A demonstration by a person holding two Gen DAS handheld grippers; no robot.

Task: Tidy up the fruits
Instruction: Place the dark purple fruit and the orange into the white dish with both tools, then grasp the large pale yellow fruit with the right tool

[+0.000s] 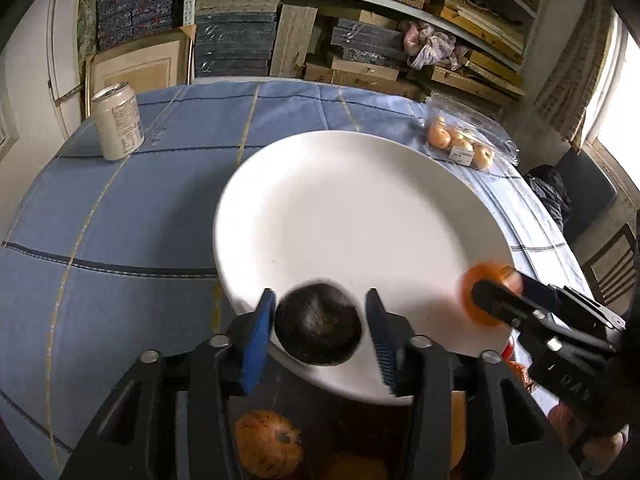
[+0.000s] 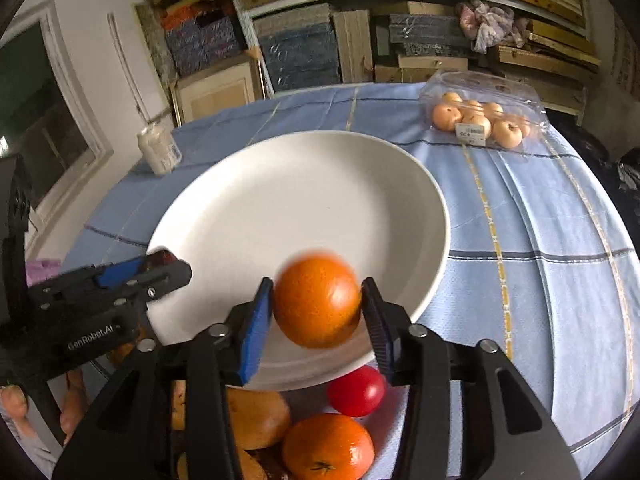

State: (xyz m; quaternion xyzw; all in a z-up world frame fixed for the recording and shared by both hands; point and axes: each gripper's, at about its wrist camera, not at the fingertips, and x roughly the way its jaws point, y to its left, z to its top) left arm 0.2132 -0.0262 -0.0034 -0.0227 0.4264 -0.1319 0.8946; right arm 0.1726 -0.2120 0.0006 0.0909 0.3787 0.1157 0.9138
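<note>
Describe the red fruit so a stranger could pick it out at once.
Start at the big white plate on the blue tablecloth. Just off its near rim, under the right gripper holding an orange, lies the red fruit. It is smooth and glossy, the only red one among orange and tan neighbours.
</note>
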